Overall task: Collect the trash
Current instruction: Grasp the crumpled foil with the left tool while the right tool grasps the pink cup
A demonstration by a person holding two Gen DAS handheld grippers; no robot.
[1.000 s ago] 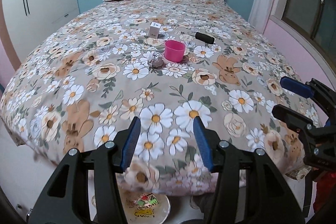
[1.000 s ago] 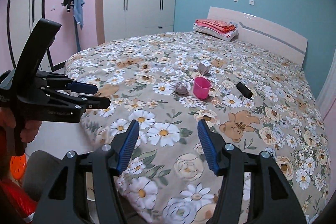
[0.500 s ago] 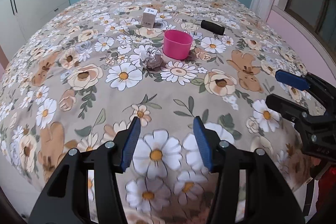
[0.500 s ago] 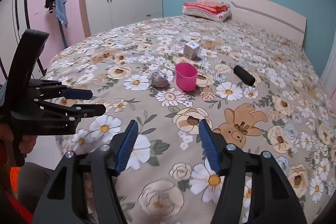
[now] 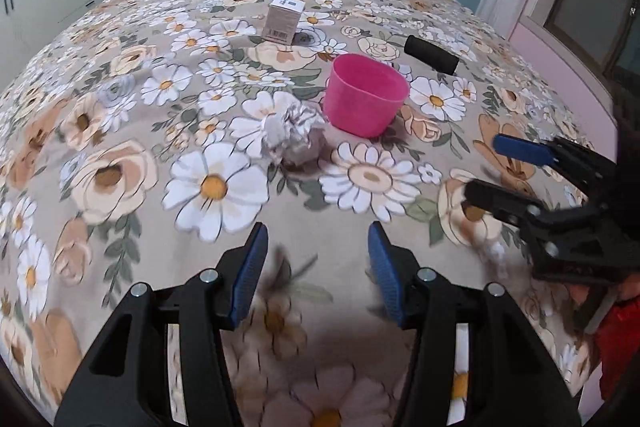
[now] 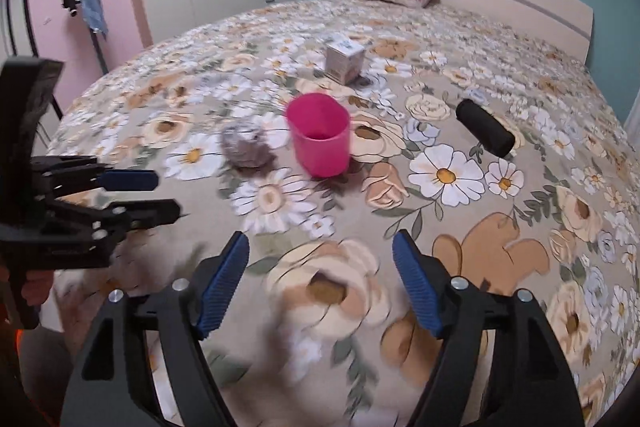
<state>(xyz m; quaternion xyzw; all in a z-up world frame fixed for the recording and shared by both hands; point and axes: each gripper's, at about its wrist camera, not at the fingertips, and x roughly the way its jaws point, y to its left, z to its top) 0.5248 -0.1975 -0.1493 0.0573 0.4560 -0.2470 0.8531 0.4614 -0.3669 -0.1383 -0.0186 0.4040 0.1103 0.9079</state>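
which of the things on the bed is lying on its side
The black cylinder, right of the pink cup. The cup and the small box stand upright; the crumpled paper ball is shapeless.

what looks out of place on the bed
A crumpled paper ball lies loose on the floral bedspread, just left of an upright pink cup. A small box and a black cylinder on its side also sit there. Nothing is spilled.

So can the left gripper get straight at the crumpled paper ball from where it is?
Probably yes. The left gripper is open and empty, the crumpled paper ball lies ahead of it on bare bedspread, and the pink cup stands apart to the side.
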